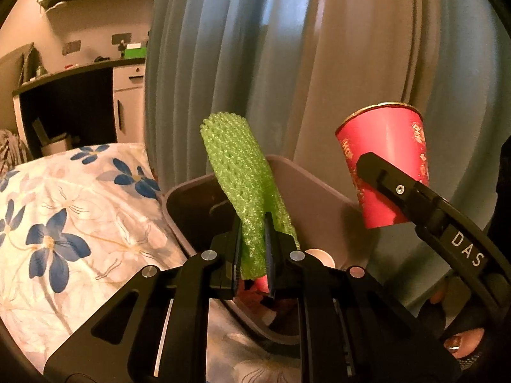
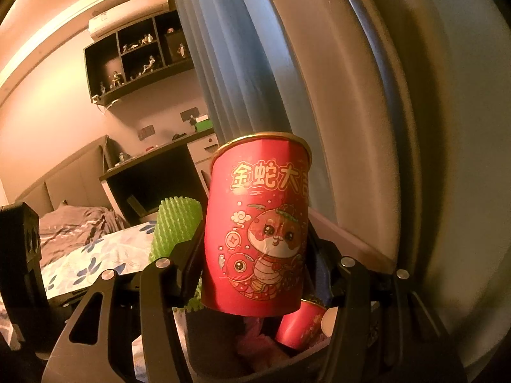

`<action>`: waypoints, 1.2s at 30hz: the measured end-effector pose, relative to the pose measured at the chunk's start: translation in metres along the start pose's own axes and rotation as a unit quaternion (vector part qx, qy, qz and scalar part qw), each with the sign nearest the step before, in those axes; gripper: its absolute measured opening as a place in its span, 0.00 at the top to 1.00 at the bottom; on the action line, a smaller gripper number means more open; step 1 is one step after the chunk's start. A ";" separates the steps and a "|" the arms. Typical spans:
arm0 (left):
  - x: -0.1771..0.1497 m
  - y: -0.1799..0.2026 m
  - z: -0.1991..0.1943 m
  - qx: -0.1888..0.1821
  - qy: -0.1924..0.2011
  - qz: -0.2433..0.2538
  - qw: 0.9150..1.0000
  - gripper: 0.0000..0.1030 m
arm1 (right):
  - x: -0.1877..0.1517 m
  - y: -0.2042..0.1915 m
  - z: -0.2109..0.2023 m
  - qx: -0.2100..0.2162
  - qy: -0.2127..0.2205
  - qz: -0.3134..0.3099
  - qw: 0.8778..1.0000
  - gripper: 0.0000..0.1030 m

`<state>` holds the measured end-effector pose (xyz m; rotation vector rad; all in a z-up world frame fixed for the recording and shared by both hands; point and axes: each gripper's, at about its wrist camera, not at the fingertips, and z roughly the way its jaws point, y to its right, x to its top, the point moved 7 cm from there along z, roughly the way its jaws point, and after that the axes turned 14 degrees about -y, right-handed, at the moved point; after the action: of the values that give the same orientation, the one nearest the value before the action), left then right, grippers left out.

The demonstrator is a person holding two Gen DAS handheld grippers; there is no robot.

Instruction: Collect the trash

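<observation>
Left wrist view: a green foam net [image 1: 246, 191] is pinched at its lower end between the narrowed fingers of the left gripper [image 1: 253, 249], and it is seen standing up toward 12 o'clock, tilted slightly left. Directly behind and below it, the open bin [image 1: 191, 188] is seen resting on the floral bedspread [image 1: 64, 223], with its rim running from 9 to 3 o'clock around the net. At 3 o'clock a red cup [image 1: 383, 166] is held upright by the right gripper [image 1: 380, 172], one black finger being laid across its side; the cup is kept apart from the net and above the bin's right rim. A grey-blue curtain [image 1: 255, 48] fills the background from 12 to 3 o'clock, and a desk [image 1: 80, 73] is seen at 10 o'clock. Right wrist view: the cup [image 2: 258, 223] is clamped between the two fingers of the right gripper [image 2: 255, 255], mouth up, its printed cartoon snake turned to the camera. At 6 o'clock the bin's interior [image 2: 223, 351] is shown, with a second red cup [image 2: 297, 325] lying inside. The net [image 2: 174, 233] is seen at 9 o'clock, just beside the cup.
</observation>
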<state>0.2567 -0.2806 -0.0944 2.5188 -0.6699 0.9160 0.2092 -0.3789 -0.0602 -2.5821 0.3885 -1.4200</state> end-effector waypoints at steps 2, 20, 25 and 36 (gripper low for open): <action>0.000 -0.001 0.004 -0.001 -0.003 -0.002 1.000 0.88 | 0.001 0.000 0.003 0.000 -0.003 0.002 1.000 0.45; -0.011 -0.025 -0.001 0.004 0.001 -0.037 0.999 0.19 | 0.005 0.000 -0.004 0.011 0.001 0.016 1.000 0.27; -0.023 -0.046 -0.024 0.075 0.017 -0.057 0.995 0.06 | -0.001 -0.005 -0.019 -0.017 0.015 -0.006 1.000 0.14; -0.050 -0.087 -0.113 0.205 0.094 -0.103 0.969 0.06 | -0.024 -0.039 -0.036 -0.068 0.018 -0.066 0.995 0.05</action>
<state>0.2146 -0.1386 -0.0631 2.7325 -0.1649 1.3019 0.1718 -0.3355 -0.0497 -2.7402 0.3376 -1.5346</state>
